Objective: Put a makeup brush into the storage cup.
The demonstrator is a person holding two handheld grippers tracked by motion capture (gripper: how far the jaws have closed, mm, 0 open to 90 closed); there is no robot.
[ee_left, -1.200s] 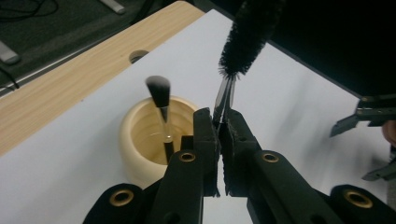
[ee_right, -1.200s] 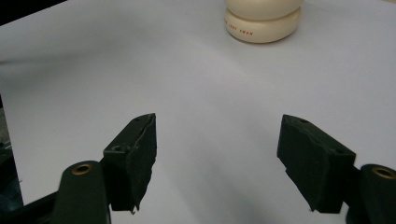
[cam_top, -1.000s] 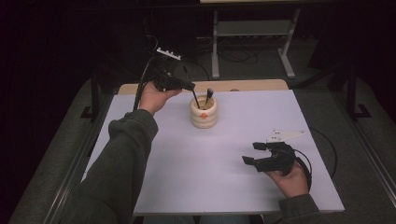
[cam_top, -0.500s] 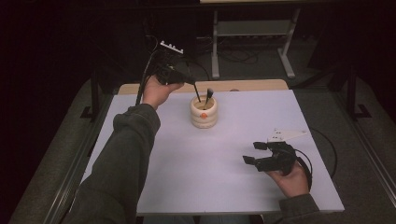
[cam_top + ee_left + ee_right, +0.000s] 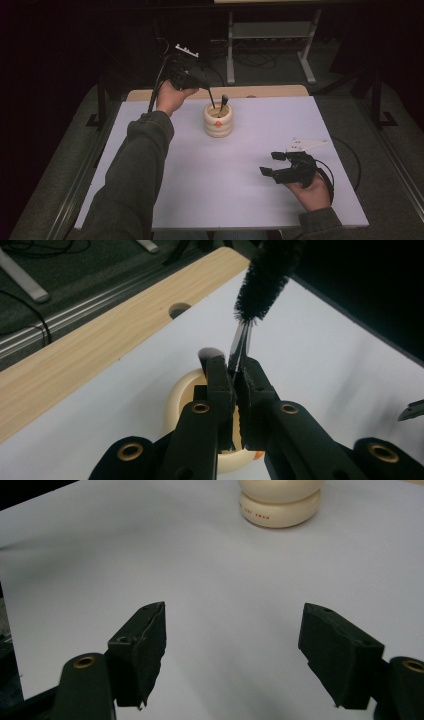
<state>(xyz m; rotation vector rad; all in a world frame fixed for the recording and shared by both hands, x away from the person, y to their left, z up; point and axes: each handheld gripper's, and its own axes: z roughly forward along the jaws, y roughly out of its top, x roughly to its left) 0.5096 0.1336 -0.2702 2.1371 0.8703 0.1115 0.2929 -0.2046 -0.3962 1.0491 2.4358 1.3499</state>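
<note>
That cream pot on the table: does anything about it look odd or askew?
Nothing looks spilled or broken. The cream pot stands upright; the left claw grips a bristly black brush by its wire stem, above the pot.

A cream-coloured ribbed holder [image 5: 218, 120] bearing a small orange mark and orange lettering near its base stands at 12 o'clock on the white tabletop [image 5: 200, 170], which has a pale wood-grain strip along its far edge. The black left claw [image 5: 235, 385], with brass-coloured rivets, pinches the silvery twisted-wire stem of a brush [image 5: 265, 277] with black bristles. At 4 o'clock, the matt black right claw [image 5: 272, 164] carries a light grey plate. The person's sleeves are olive-grey; the floor around is dark grey.
</note>
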